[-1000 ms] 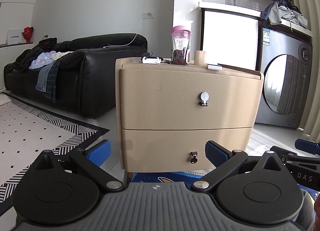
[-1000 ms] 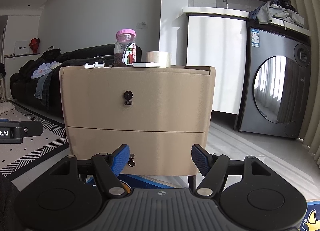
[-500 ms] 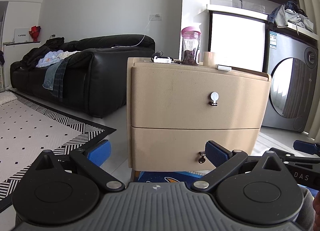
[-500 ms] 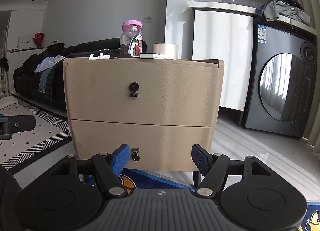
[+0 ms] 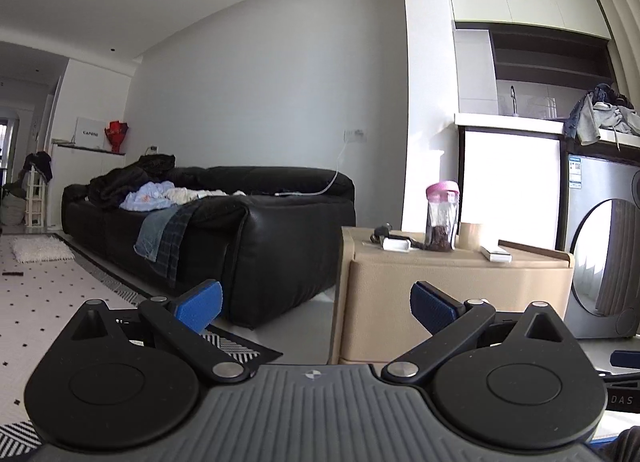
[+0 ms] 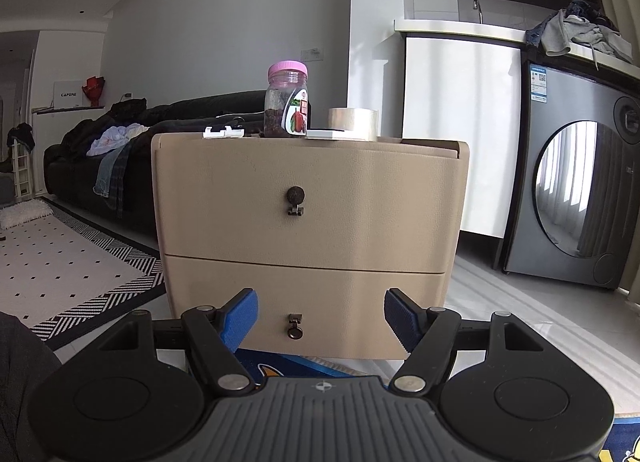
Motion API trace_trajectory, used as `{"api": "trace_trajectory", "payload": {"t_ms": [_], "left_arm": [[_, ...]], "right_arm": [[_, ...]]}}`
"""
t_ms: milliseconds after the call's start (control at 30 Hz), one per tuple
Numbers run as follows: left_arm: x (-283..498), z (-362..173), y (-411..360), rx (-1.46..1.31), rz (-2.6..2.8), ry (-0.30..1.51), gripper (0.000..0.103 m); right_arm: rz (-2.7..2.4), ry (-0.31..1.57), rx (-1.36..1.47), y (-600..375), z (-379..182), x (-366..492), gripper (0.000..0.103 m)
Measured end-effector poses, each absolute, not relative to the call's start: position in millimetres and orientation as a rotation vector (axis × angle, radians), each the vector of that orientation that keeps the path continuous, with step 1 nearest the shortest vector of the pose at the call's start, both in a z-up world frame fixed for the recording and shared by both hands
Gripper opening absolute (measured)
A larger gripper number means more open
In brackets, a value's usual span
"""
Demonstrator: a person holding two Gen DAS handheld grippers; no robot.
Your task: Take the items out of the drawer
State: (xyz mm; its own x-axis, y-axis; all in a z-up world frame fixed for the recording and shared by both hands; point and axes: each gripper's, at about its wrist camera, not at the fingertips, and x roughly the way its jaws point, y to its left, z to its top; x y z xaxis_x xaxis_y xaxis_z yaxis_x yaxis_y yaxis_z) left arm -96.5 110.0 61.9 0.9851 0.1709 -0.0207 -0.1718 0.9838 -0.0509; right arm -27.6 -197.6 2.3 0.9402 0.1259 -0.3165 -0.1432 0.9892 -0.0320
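Note:
A beige two-drawer cabinet (image 6: pixel 308 222) stands in front of me, both drawers closed. The upper drawer has a round dark knob (image 6: pixel 295 198); the lower drawer has a small knob (image 6: pixel 295 329). My right gripper (image 6: pixel 320 320) is open and empty, level with the lower drawer, the lower knob between its blue pads, a short way off. My left gripper (image 5: pixel 316 308) is open and empty, raised higher and to the left, looking over the cabinet's top (image 5: pixel 452 258). The drawers' contents are hidden.
On the cabinet top stand a pink-lidded jar (image 6: pixel 287 102), a tape roll (image 6: pixel 353 121), a white flat box (image 6: pixel 328 135) and a white clip (image 6: pixel 223 131). A black sofa (image 5: pixel 208 230) is left, a washing machine (image 6: pixel 576 182) right, a patterned rug (image 6: pixel 60 262) on the floor.
My left gripper has risen and turned left, so the drawer fronts dropped out of its view. My right gripper has shifted so the cabinet sits centred, the lower knob between its pads.

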Motion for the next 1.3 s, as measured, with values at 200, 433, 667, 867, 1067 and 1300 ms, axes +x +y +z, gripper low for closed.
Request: {"api": "trace_trajectory", "payload": {"t_ms": [200, 433, 667, 867, 1067, 1300], "left_arm": [[-83, 111, 148, -0.058, 0.250, 0.070, 0.103], [-21, 156, 123, -0.103, 0.245, 0.048, 0.103], [31, 174, 61, -0.049, 0.208, 0.038, 0.103], [58, 168, 46, -0.057, 0.176, 0.084, 0.103], [73, 152, 48, -0.067, 0.185, 0.130, 0.103], [74, 146, 53, -0.082, 0.179, 0.148, 0.103]], "right_arm": [[0.133, 0.221, -0.017, -208, 34, -32, 0.081], [0.170, 0.133, 0.024, -203, 63, 5, 0.081], [0.209, 0.107, 0.026, -202, 69, 16, 0.082], [0.225, 0.139, 0.001, -205, 49, 32, 0.082], [0.217, 0.193, 0.010, -202, 31, 53, 0.082], [0.217, 0.221, 0.010, -198, 22, 54, 0.082]]}}
